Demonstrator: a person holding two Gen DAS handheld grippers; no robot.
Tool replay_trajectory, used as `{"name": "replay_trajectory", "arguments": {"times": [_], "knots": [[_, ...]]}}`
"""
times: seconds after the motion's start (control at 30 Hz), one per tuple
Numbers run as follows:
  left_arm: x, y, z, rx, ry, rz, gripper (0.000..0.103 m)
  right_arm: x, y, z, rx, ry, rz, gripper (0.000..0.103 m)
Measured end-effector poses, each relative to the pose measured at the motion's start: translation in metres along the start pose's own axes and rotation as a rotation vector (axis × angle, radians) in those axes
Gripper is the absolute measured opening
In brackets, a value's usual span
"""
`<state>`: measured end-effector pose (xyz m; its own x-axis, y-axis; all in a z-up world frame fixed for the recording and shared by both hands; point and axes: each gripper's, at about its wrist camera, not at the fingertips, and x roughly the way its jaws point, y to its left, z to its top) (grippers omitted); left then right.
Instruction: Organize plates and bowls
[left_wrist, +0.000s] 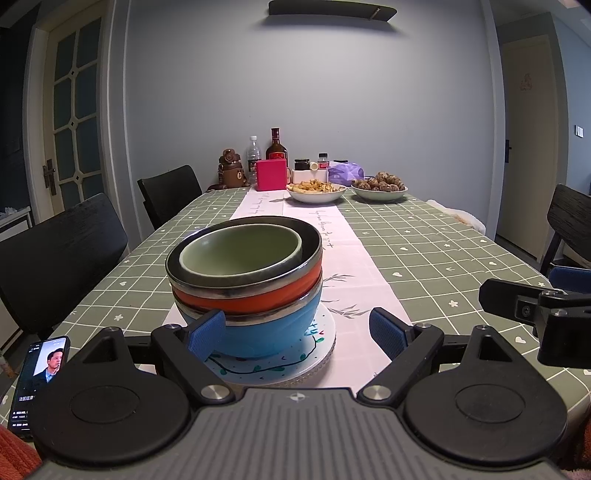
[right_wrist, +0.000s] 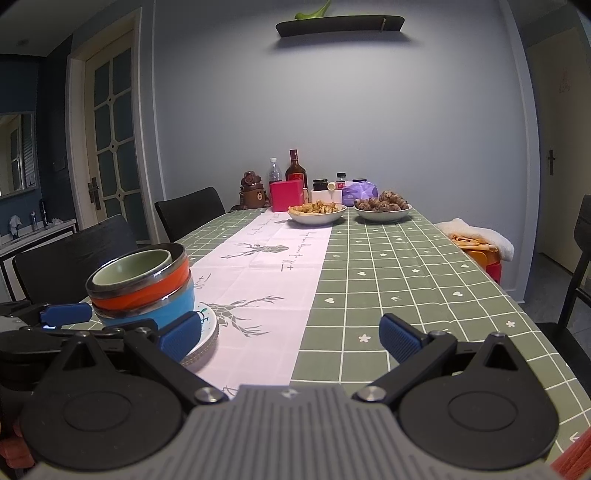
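My left gripper (left_wrist: 297, 334) is spread wide around the blue bowl (left_wrist: 266, 332), gripping nothing. The bowl sits on a white plate (left_wrist: 321, 354) at twelve o'clock, with an orange bowl (left_wrist: 251, 293) and a green bowl (left_wrist: 240, 254) nested above. My right gripper (right_wrist: 291, 336) gapes empty, the stack at ten o'clock.
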<state>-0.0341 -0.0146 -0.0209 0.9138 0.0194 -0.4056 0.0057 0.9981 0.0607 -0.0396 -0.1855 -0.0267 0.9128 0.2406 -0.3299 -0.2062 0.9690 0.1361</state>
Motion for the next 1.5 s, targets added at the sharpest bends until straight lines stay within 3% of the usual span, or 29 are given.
{"name": "replay_trajectory", "arguments": {"times": [1.5], "knots": [[-0.001,-0.0004,-0.0004,0.003,0.0,-0.006,0.103,0.0047,-0.0009,0.0002,0.01,0.021,0.038,0.1]]}}
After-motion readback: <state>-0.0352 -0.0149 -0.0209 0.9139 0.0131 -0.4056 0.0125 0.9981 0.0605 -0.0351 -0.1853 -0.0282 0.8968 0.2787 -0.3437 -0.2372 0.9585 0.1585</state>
